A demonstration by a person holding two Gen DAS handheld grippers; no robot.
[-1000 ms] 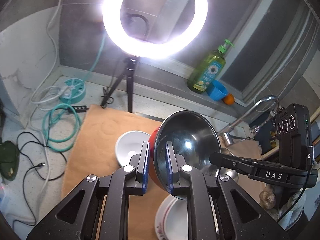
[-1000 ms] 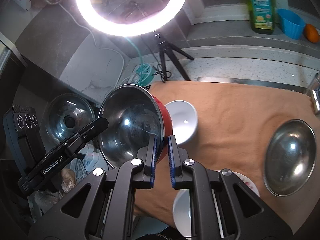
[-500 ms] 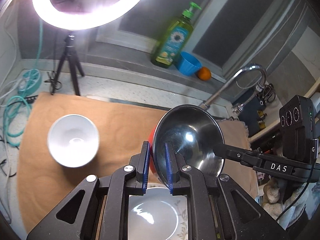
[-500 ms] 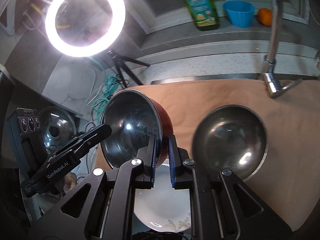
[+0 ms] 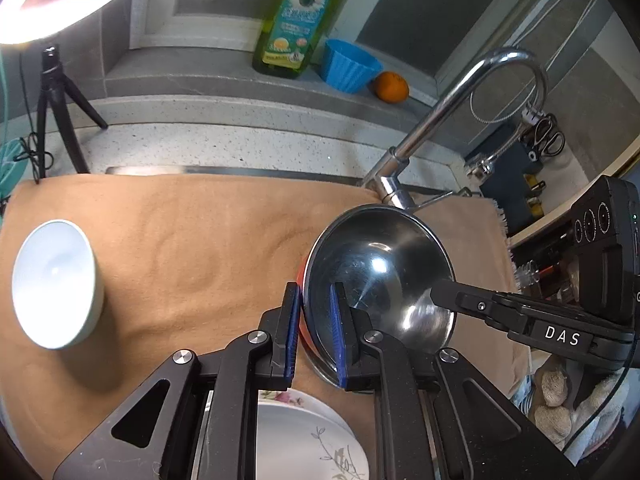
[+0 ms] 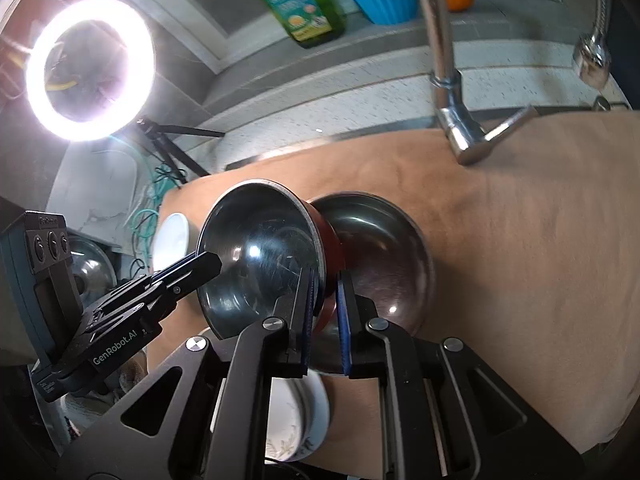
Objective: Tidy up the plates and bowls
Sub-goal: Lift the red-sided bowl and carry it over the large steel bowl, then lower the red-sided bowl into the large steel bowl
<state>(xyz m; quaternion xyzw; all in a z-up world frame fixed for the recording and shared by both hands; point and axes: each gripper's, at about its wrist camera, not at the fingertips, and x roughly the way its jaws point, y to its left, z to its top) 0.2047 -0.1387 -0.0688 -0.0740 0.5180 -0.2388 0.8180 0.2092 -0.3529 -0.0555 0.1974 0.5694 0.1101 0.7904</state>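
With both my left hand-held gripper (image 5: pixel 314 332) and right hand-held gripper (image 6: pixel 325 316) clamped on the red bowl's (image 6: pixel 260 256) rim, I judge lowering it squarely into the steel bowl (image 6: pixel 384 248) comes next.

Between my blue-padded black fingers (image 5: pixel 336 344) sits the steel bowl with a red outside and mirror-grey inside (image 5: pixel 380 276). Under it lies a plain tan cloth (image 5: pixel 192 240), rippled but unpatterned. My right view shows a second all-silver metal bowl (image 6: pixel 384 248). The plain white ceramic bowl (image 5: pixel 54 284) has no decoration; the white plate (image 5: pixel 308 440) carries grey twigs and pink flowers. Behind stand a yellow-green bottle with a teal daisy label (image 5: pixel 298 20), a ribbed blue cup (image 5: pixel 348 65) and an orange fruit (image 5: pixel 391 86).
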